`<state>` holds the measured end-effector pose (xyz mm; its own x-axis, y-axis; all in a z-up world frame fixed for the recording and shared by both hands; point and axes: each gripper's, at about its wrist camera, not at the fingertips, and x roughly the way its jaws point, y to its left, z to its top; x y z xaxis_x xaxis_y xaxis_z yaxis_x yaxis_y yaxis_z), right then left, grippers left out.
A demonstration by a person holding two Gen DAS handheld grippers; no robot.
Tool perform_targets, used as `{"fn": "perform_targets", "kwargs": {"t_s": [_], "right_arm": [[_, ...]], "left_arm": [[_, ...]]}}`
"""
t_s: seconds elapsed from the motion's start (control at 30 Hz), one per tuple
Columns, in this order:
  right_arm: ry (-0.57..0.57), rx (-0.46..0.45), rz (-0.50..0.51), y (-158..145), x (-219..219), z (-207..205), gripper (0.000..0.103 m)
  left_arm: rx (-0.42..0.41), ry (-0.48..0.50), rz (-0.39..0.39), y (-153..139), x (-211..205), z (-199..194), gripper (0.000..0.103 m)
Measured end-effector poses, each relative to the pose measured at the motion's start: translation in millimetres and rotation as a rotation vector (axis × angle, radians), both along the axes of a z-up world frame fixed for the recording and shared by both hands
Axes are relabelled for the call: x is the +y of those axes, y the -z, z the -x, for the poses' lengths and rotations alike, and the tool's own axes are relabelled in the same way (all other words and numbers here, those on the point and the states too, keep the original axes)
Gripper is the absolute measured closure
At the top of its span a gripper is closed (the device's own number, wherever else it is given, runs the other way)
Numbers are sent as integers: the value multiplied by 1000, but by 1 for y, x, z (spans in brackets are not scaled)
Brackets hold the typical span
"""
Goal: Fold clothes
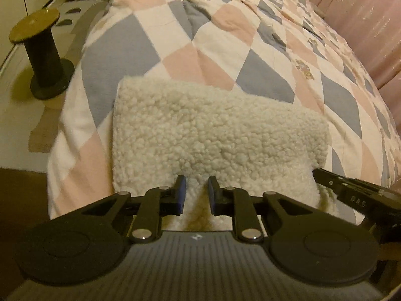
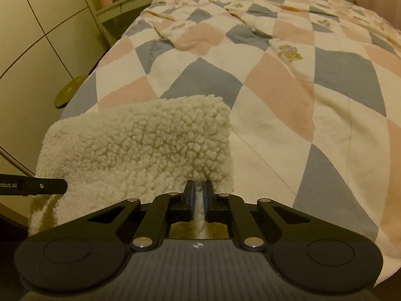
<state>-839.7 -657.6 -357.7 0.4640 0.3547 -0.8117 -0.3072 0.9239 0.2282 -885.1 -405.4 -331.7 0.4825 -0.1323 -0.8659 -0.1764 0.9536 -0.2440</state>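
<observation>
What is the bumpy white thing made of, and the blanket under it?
The white garment looks like sherpa fleece: its surface is all small curly tufts, matte and soft. The quilt looks like smooth woven cotton, with printed pink, grey and cream diamonds and fine creases, though the fibre can't be told for sure.

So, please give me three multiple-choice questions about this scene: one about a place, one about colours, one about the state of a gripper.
1. Where does the fleece garment lie?
A. on the quilt near the bed's edge
B. on the floor
C. on the shelf

2. Which colours has the quilt?
A. red and green
B. pink, grey-blue and cream
C. black and yellow

3. How is the right gripper?
A. wide open above the garment
B. shut on an edge of the garment
C. holding the spool

Answers:
1 A: checked fabric surrounds the garment, with the floor just beyond it in the left wrist view.
2 B: the diamond patches show these three colours.
3 B: a strip of fleece is pinched between its nearly closed fingers.
</observation>
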Motion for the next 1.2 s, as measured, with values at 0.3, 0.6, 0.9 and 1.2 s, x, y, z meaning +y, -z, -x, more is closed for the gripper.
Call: {"fn": "perform_targets", "kwargs": {"t_s": [0.3, 0.6, 0.9, 1.2], "right_arm": [[-24, -145, -24, -40, 15, -37, 91], [-117, -64, 103, 12, 32, -55, 100], [32, -35, -45, -56, -1, -17, 75], [105, 70, -68, -91, 0, 70, 32]], "left_arm": [[-39, 84, -70, -10, -29, -50, 87], [3, 105, -147, 16, -40, -56, 84], [37, 52, -174, -47, -33, -20, 47], [44, 21, -229, -104, -30, 39, 12]]}}
